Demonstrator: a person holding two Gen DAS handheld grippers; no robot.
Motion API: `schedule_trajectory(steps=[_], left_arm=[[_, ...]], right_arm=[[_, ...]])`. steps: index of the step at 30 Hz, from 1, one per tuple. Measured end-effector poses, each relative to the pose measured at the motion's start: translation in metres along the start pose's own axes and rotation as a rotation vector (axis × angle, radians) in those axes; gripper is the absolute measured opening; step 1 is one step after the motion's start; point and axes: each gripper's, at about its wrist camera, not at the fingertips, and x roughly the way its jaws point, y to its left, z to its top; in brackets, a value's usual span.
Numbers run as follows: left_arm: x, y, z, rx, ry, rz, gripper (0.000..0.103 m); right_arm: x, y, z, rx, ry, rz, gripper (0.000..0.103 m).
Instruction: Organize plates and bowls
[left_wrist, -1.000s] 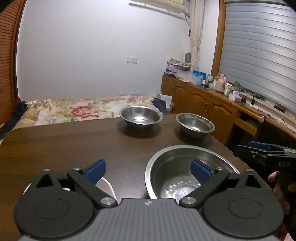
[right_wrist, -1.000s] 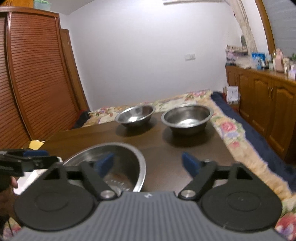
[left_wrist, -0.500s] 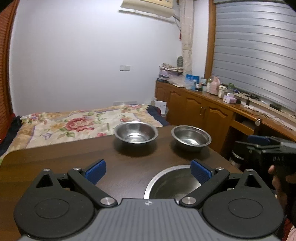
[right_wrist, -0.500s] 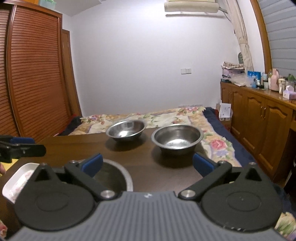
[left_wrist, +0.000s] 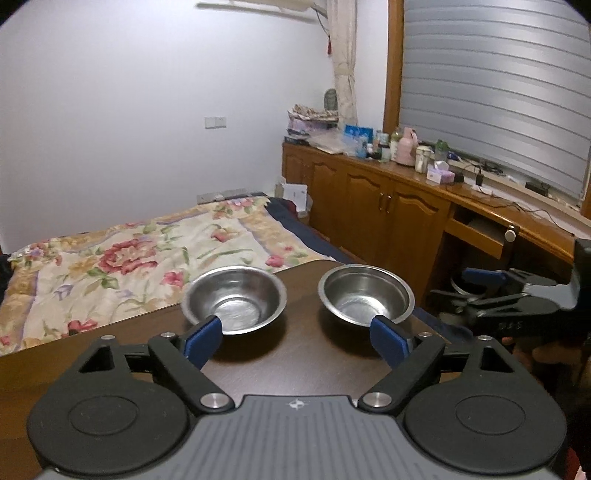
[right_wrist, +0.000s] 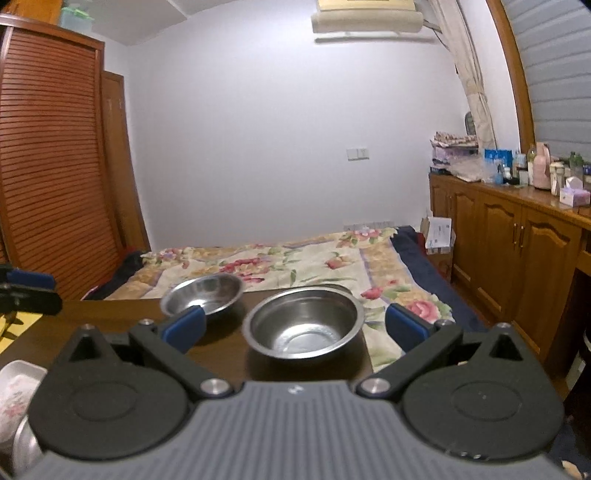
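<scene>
Both tongs are spread wide and carry nothing: the left tongs (left_wrist: 295, 338) and right tongs (right_wrist: 295, 328) hang over the bench (left_wrist: 314, 354), facing two steel bowls at its far edge. Left bowl (left_wrist: 234, 299) and right bowl (left_wrist: 365, 295) sit just beside each other, not touching. A white floral dish (right_wrist: 16, 391) lies nearer (mostly hidden). Judging by this, the step is the approach; next, pinch one bowl's rim and nest it.
</scene>
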Motion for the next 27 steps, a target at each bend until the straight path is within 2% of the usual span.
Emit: schedule_trajectory(steps=[5,6,7,9,11,13,19,22,27], left_arm=[[0.033,-0.006,0.012,0.021,0.043,-0.017,0.089],[0.041,-0.007,0.015,0.023,0.056,-0.021,0.089],[0.049,-0.007,0.017,0.024,0.068,-0.025,0.088],[0.062,-0.009,0.021,0.026,0.087,-0.031,0.083],[0.074,-0.010,0.025,0.032,0.097,-0.031,0.080],[0.083,-0.012,0.029,0.041,0.101,-0.039,0.080],[0.112,-0.019,0.033,0.066,0.135,-0.074,0.080],[0.129,-0.022,0.032,0.072,0.172,-0.092,0.072],[0.153,-0.024,0.031,0.071,0.241,-0.122,0.064]], right_arm=[[0.026,-0.014,0.002,-0.020,0.047,0.019,0.102],[0.030,-0.018,0.003,-0.019,0.052,0.021,0.101],[0.034,-0.022,0.004,-0.014,0.058,0.024,0.094],[0.042,-0.028,0.005,0.003,0.079,0.034,0.088],[0.049,-0.036,0.007,0.022,0.096,0.048,0.087],[0.055,-0.039,0.007,0.022,0.110,0.052,0.083],[0.062,-0.045,0.007,0.018,0.149,0.074,0.080],[0.065,-0.049,0.007,0.022,0.164,0.083,0.077],[0.067,-0.051,0.005,0.036,0.187,0.116,0.071]])
